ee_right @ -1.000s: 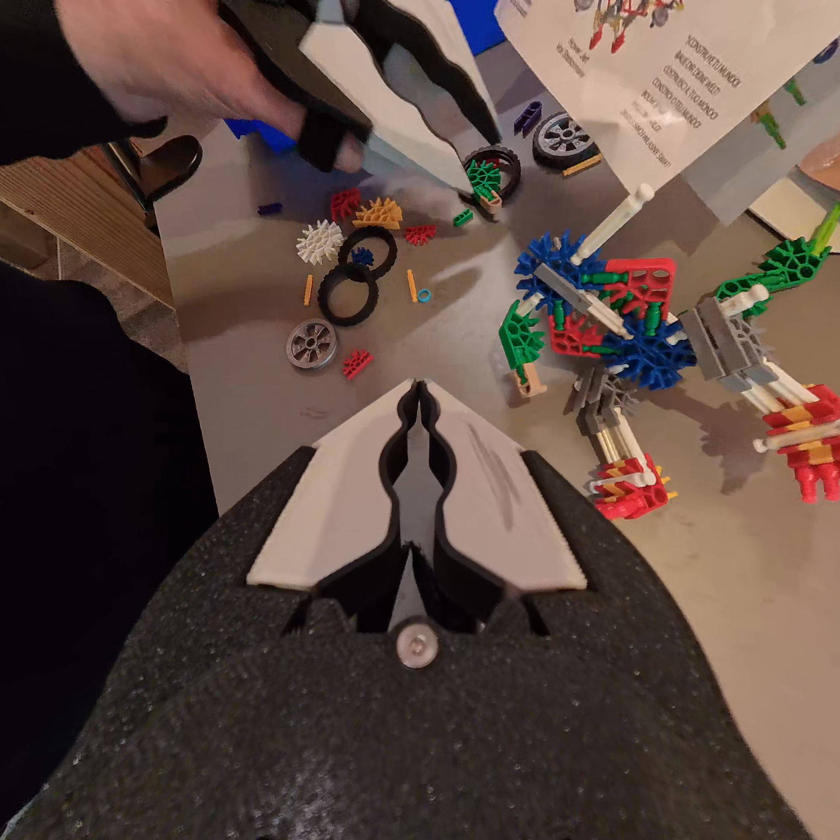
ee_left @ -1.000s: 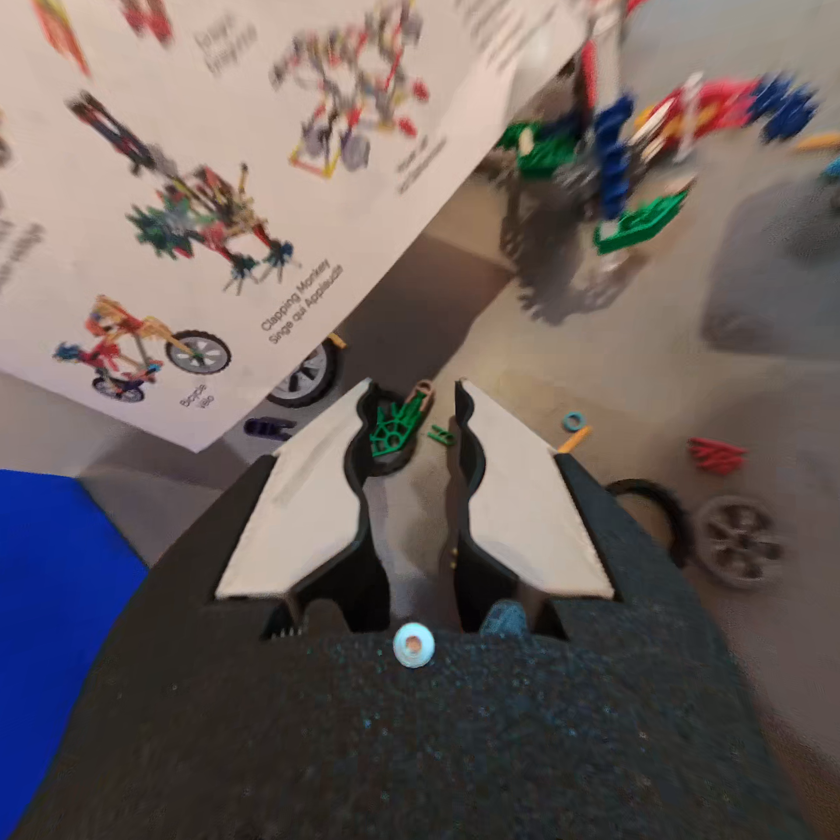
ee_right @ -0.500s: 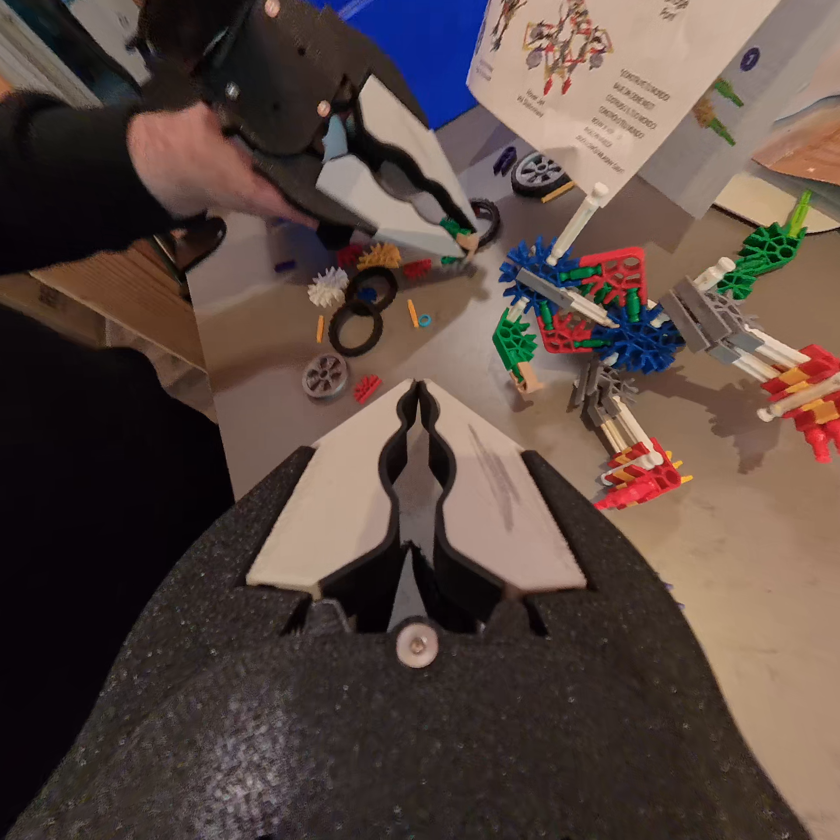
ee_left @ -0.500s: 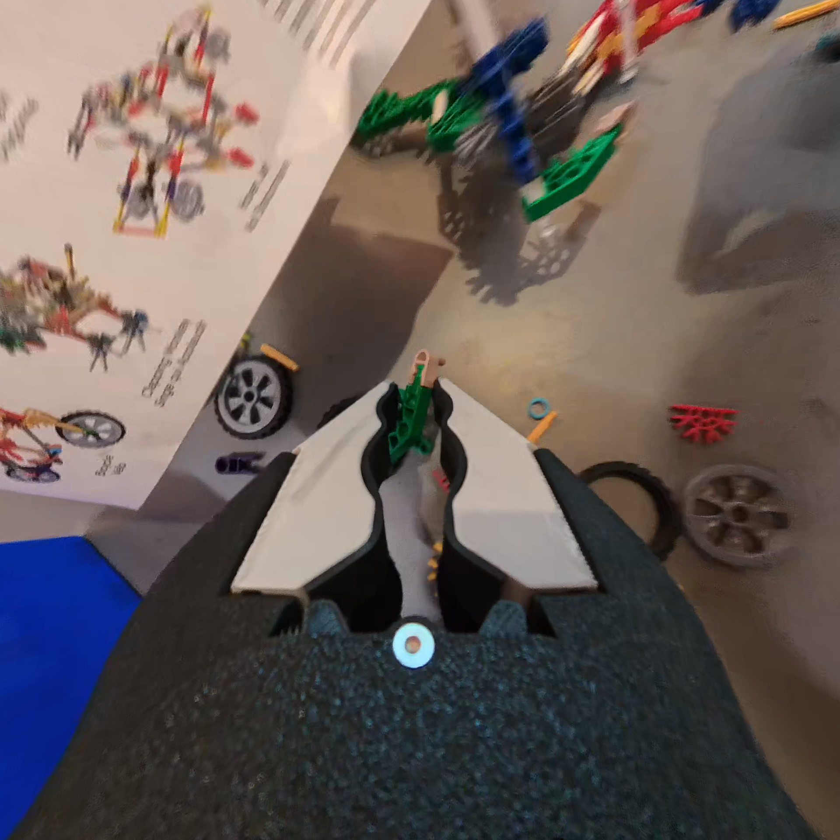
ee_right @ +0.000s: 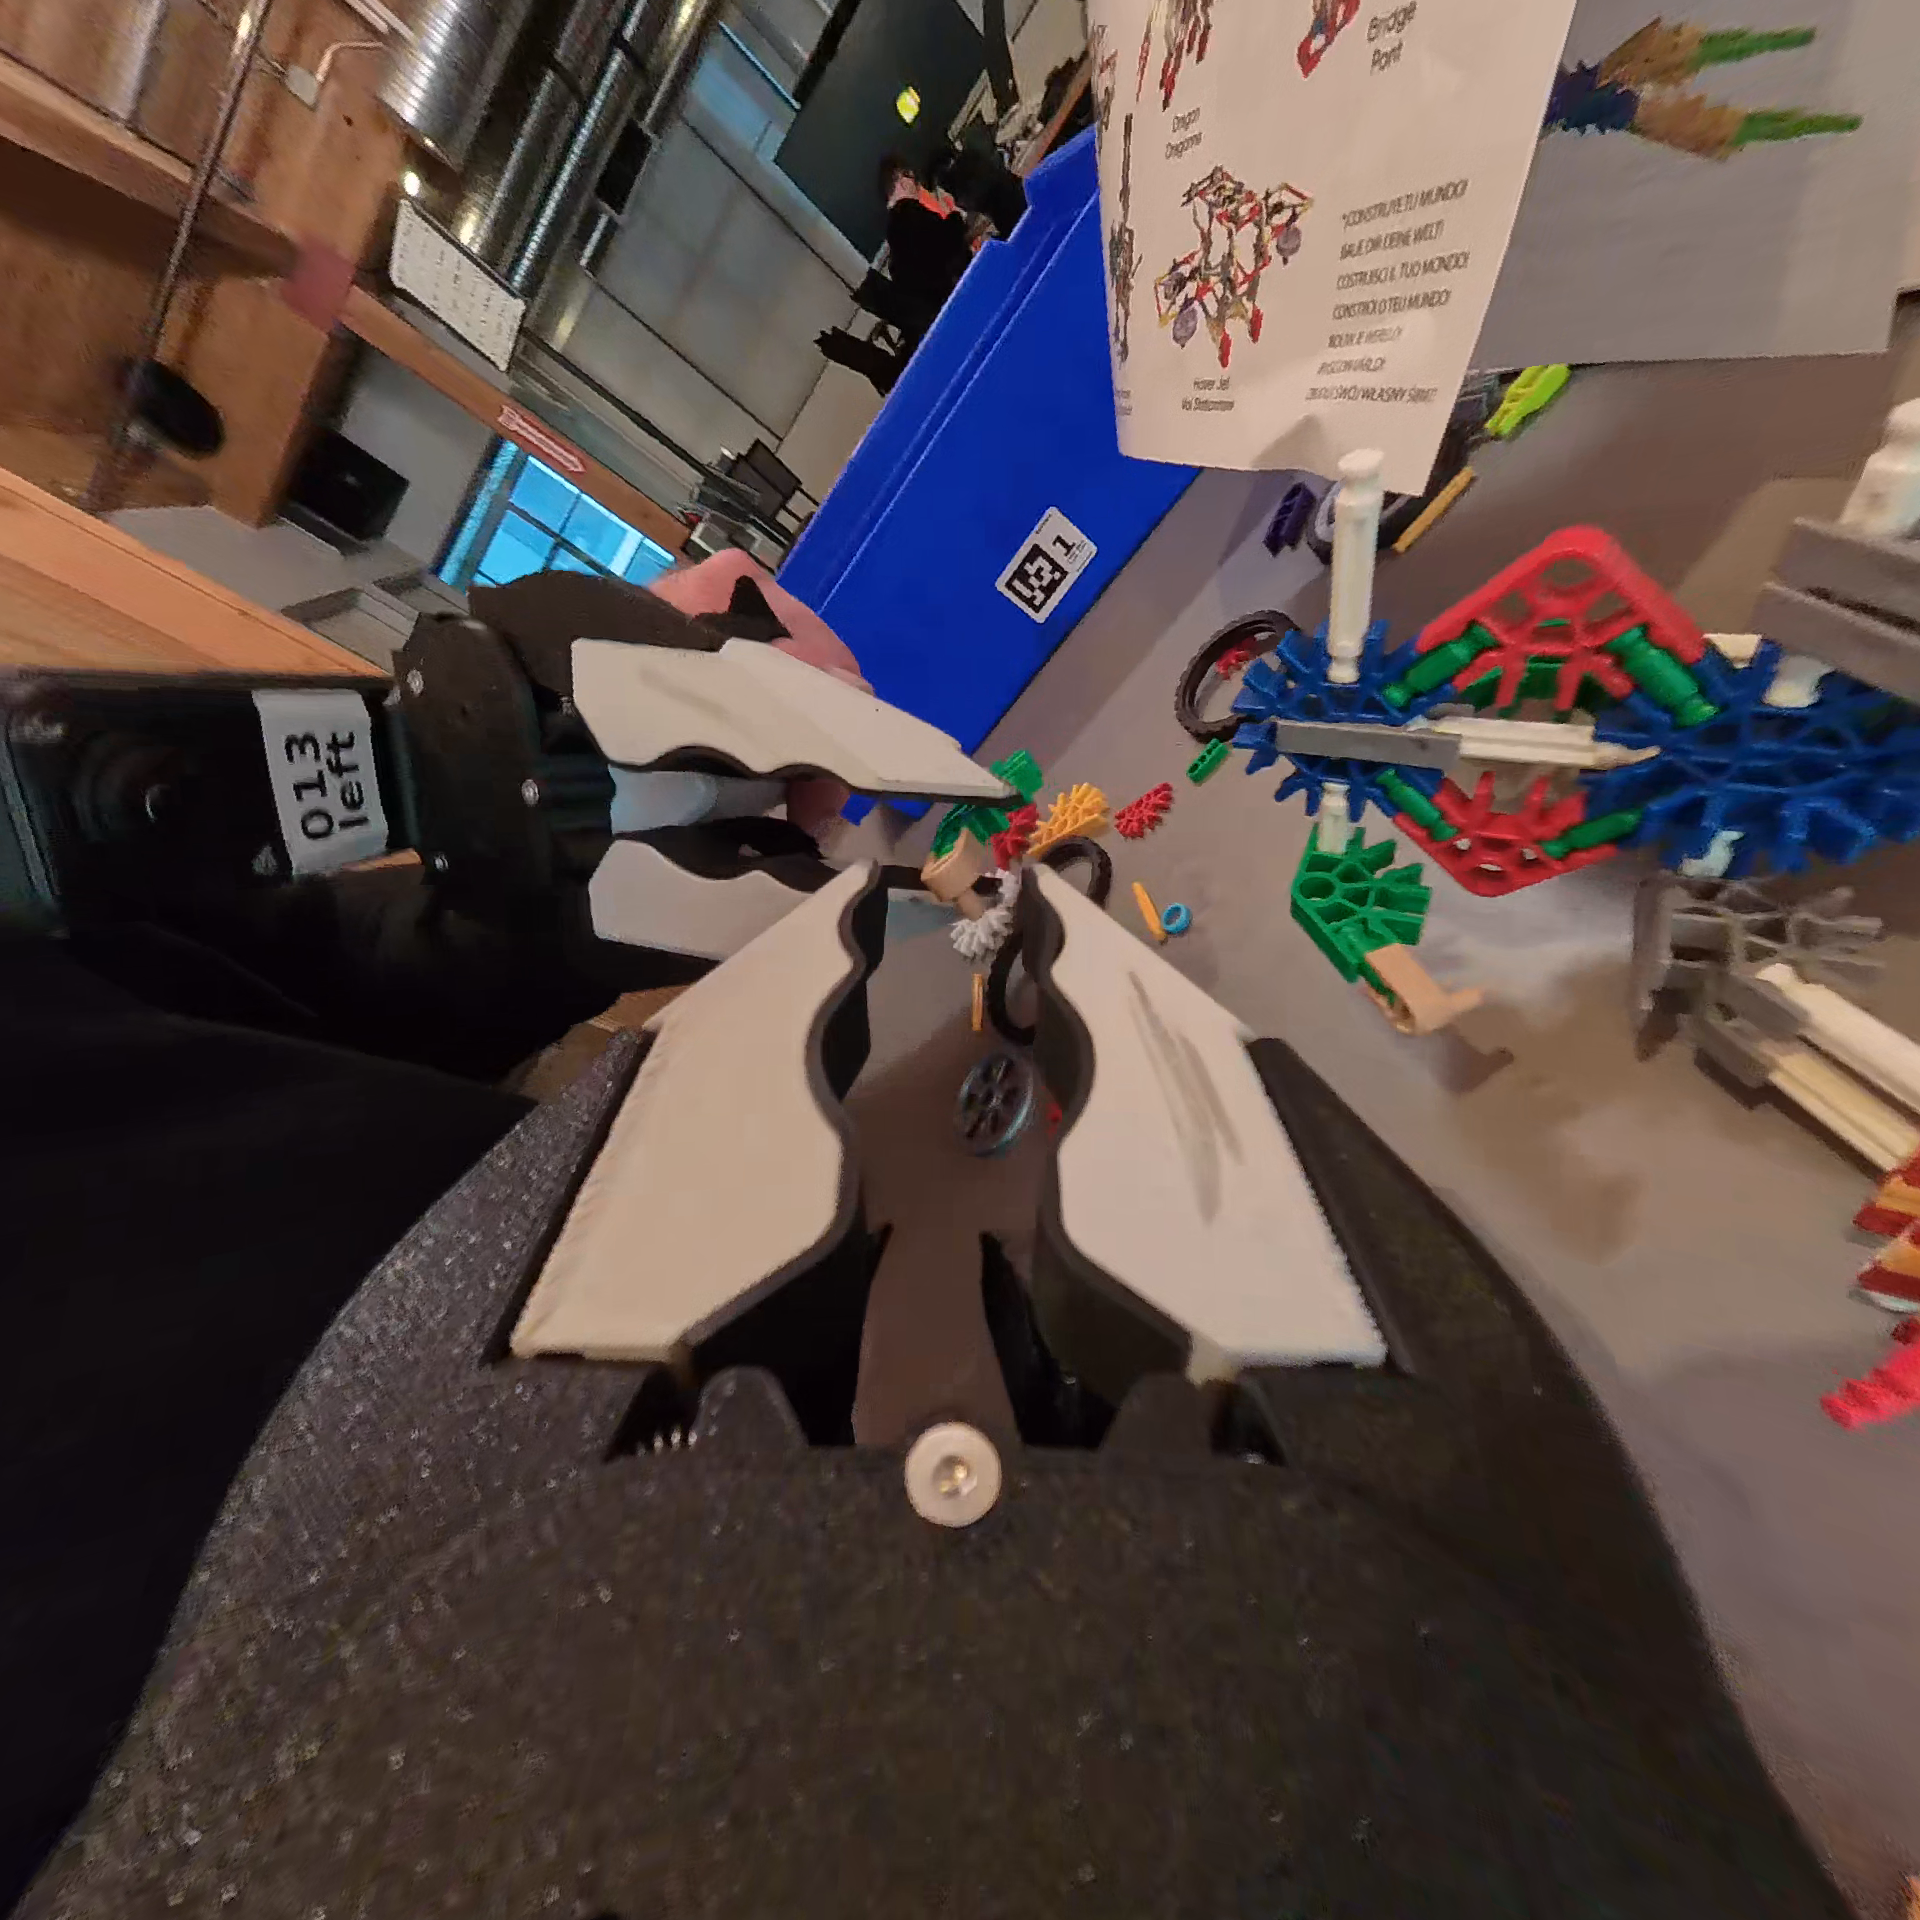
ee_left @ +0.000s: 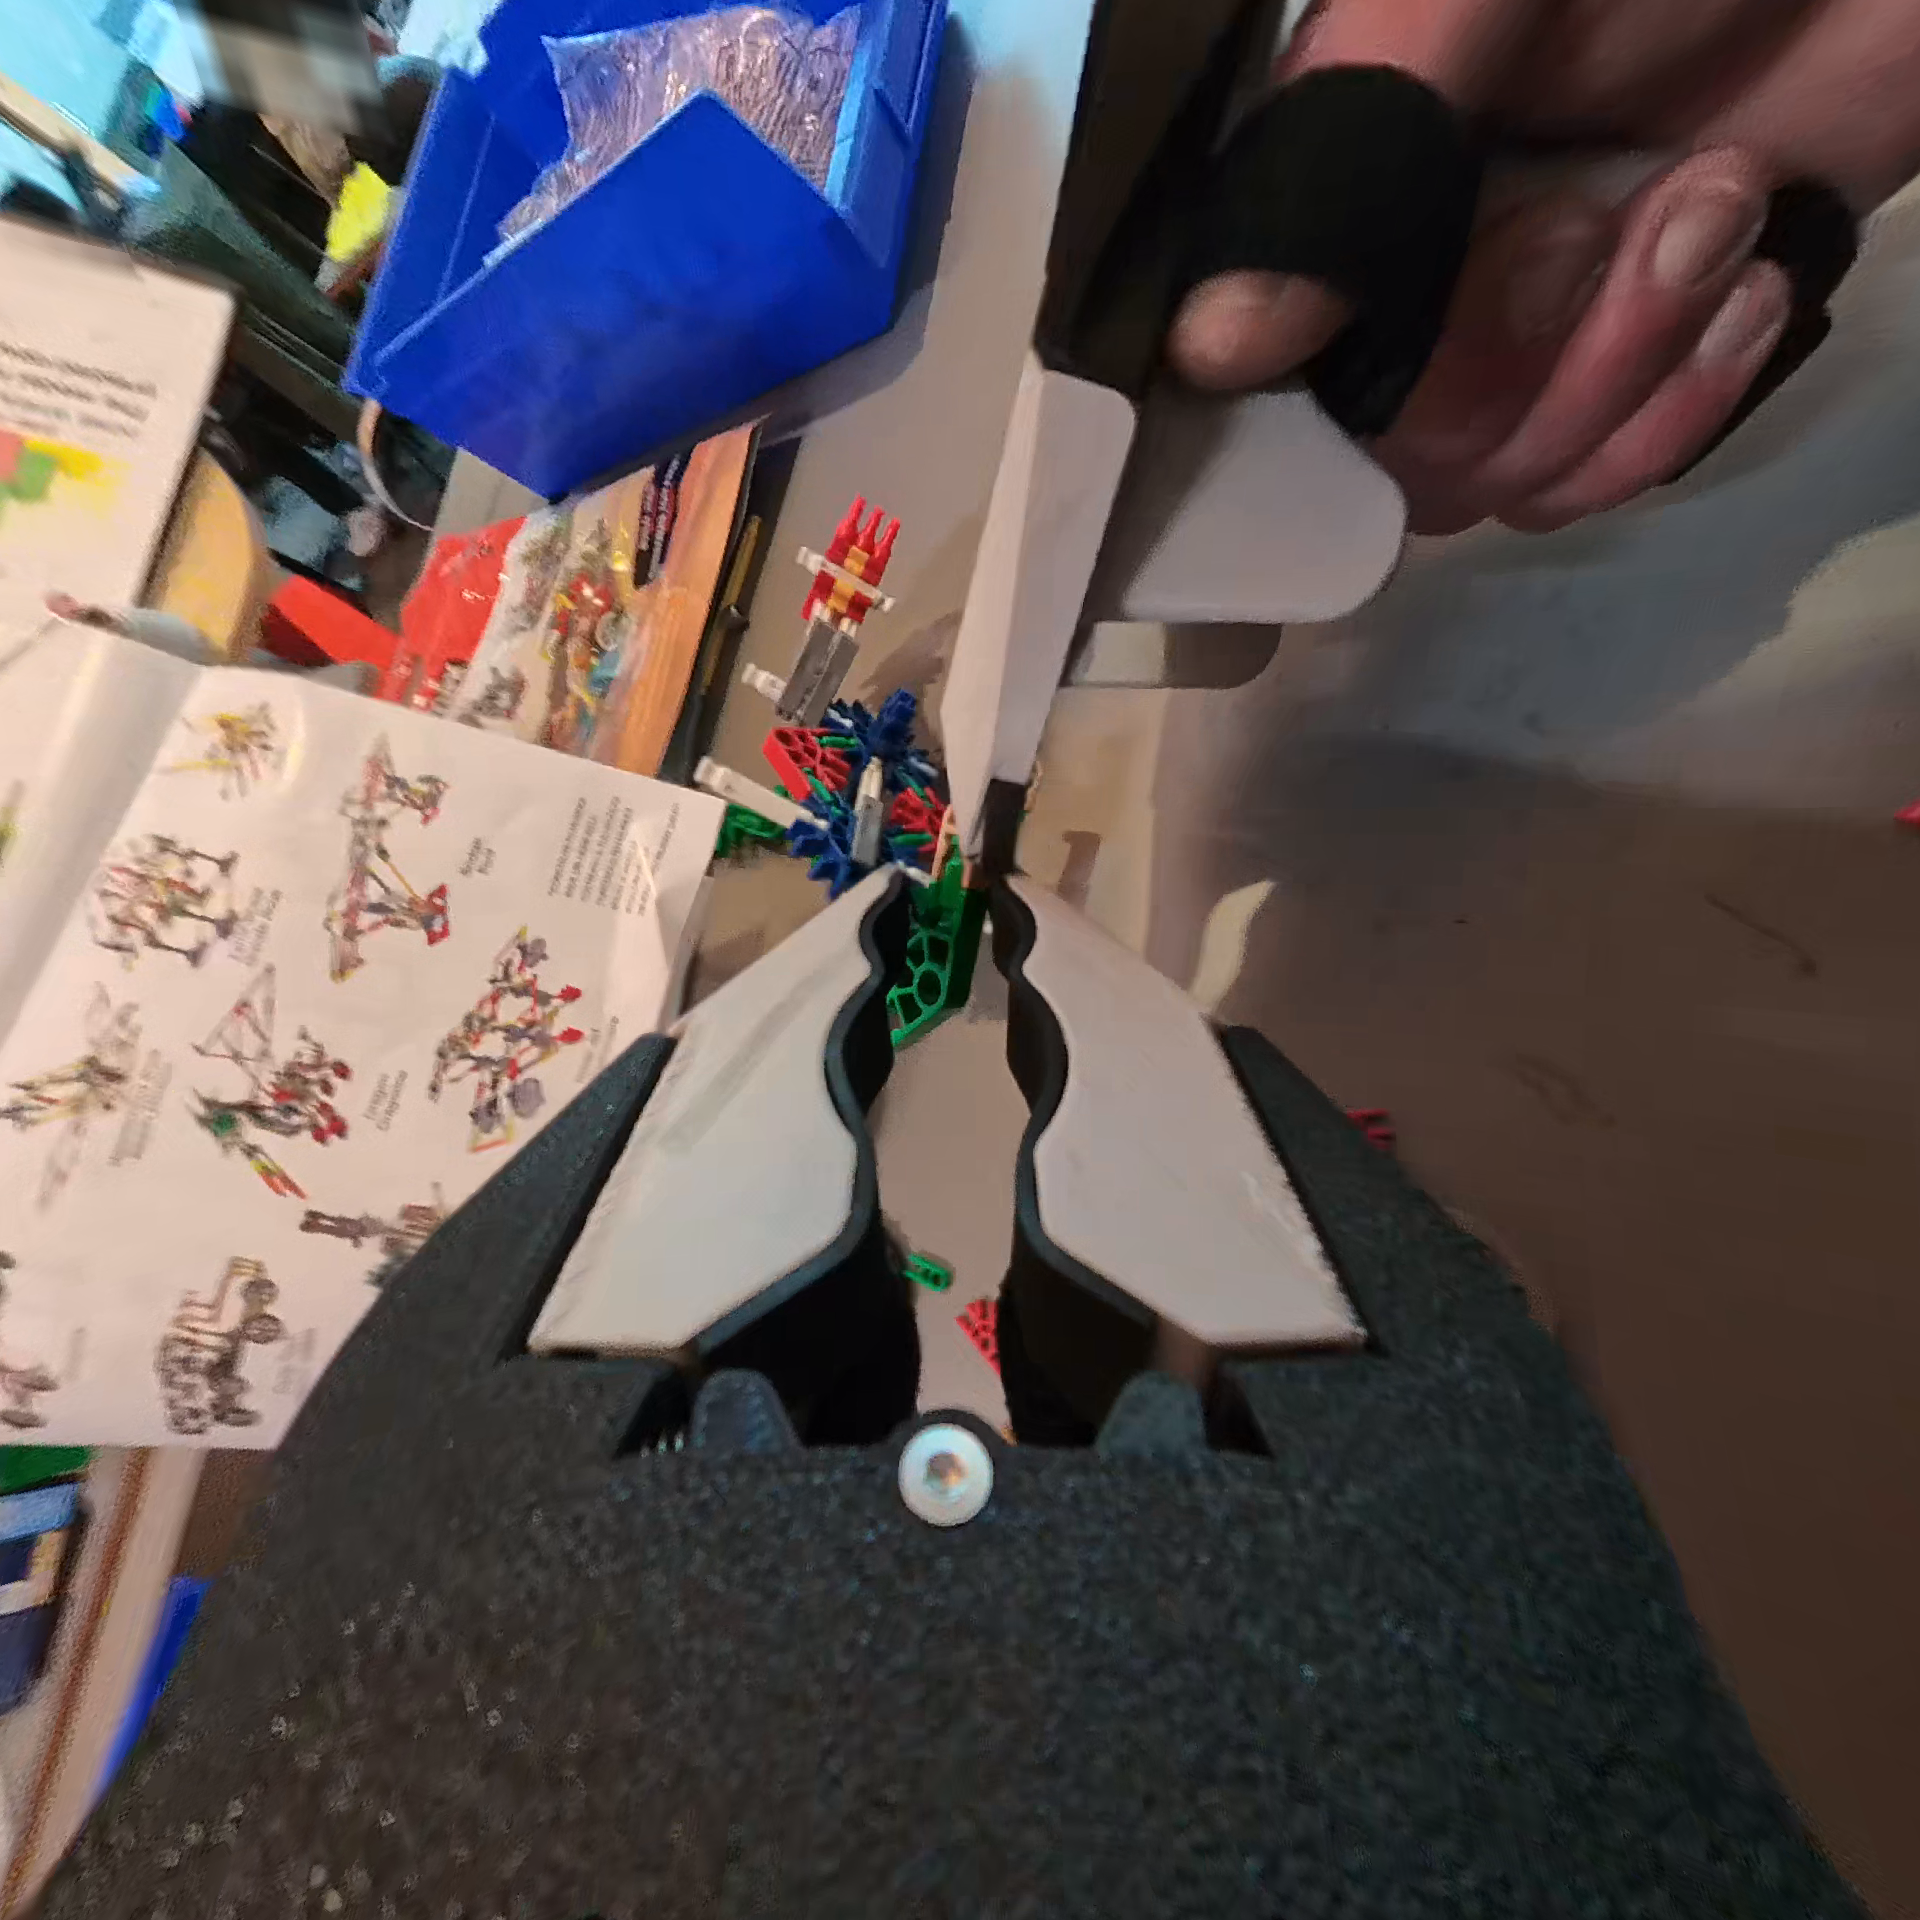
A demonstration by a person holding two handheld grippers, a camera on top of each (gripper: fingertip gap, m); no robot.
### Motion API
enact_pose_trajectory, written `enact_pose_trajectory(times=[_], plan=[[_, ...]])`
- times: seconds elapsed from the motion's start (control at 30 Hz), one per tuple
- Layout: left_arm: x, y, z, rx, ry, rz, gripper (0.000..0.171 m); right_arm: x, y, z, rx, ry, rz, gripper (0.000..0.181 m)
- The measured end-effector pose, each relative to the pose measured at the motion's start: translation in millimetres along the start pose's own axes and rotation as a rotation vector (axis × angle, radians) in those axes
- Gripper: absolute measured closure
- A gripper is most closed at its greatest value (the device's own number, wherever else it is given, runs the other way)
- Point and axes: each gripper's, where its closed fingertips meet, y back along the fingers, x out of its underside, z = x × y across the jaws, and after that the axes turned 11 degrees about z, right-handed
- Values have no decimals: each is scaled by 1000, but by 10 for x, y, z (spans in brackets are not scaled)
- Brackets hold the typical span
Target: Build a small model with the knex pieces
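Left wrist view: left gripper [ee_left: 943, 896], jaws narrowly parted, clamped on green connector piece [ee_left: 932, 971] with tan clip at its far end. Right gripper [ee_left: 982, 831] descending from above, tips just beside that piece, held by hand [ee_left: 1538, 301]. Instruction sheet [ee_left: 312, 1018] at left; blue bin [ee_left: 644, 270] behind; multicoloured model [ee_left: 852, 790] beyond.

Right wrist view: right gripper [ee_right: 951, 883], jaws apart, empty, tips near tan clip [ee_right: 951, 871]. Left gripper [ee_right: 966, 805] entering from left, holding green connector piece [ee_right: 971, 816]. Grey wheel [ee_right: 995, 1103], black tyre [ee_right: 1081, 864], multicoloured model [ee_right: 1538, 748] on grey table [ee_right: 1558, 1195].
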Motion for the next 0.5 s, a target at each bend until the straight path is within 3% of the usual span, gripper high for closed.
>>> enact_pose_trajectory(times=[0.2, 0.3, 0.5], plan=[[-103, 14, -36, -30, -103, -36, 163, -28, 26, 52, -111, -68, -37, 164], [-127, -6, -37, -40, -120, -40, 163, -30, 47, 28, -88, -58, -49, 166], [-157, -7, 187, -24, 30, -82, 142, -227, 264, -164, -10, -70, -157, 167]])
